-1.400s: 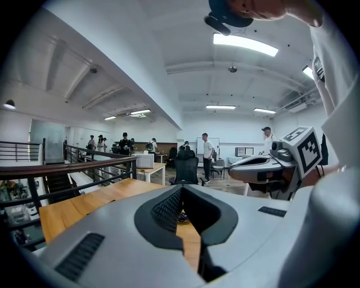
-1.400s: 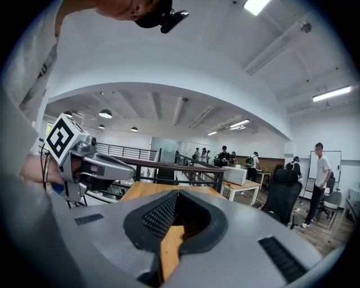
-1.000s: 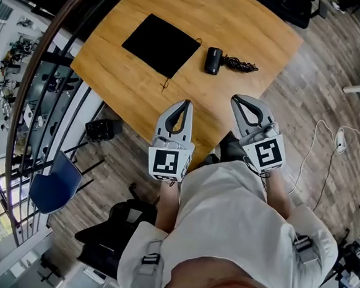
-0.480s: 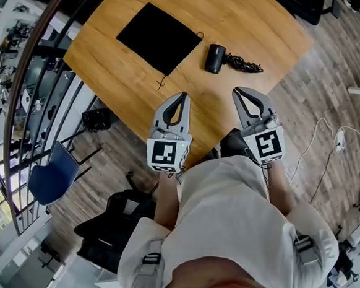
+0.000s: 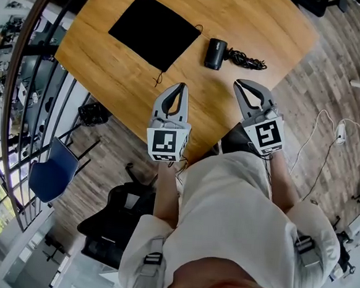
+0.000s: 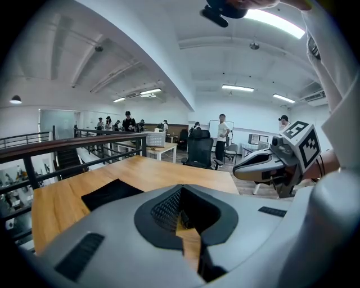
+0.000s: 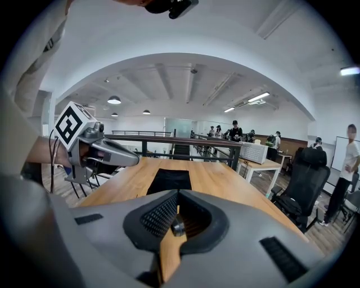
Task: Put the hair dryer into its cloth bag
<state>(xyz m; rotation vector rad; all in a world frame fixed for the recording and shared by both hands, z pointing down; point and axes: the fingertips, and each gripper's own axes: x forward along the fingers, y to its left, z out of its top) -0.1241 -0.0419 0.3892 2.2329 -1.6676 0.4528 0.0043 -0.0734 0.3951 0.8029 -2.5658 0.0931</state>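
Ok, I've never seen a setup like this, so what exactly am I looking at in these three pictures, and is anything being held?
There is no robot here. A person holds a clamp tool in each hand: the left gripper and the right gripper. The cubes with square patterns are part of those tools.

The head view comes from a camera on the person's head, looking steeply down. The other two views come from cameras riding on each tool, looking along its fingers.

On the wooden table lies a flat black cloth bag. Beside it, not touching it, is a black hair dryer with its cord bunched next to it.

Both tools are short of these things, with their fingers closed and holding nothing.
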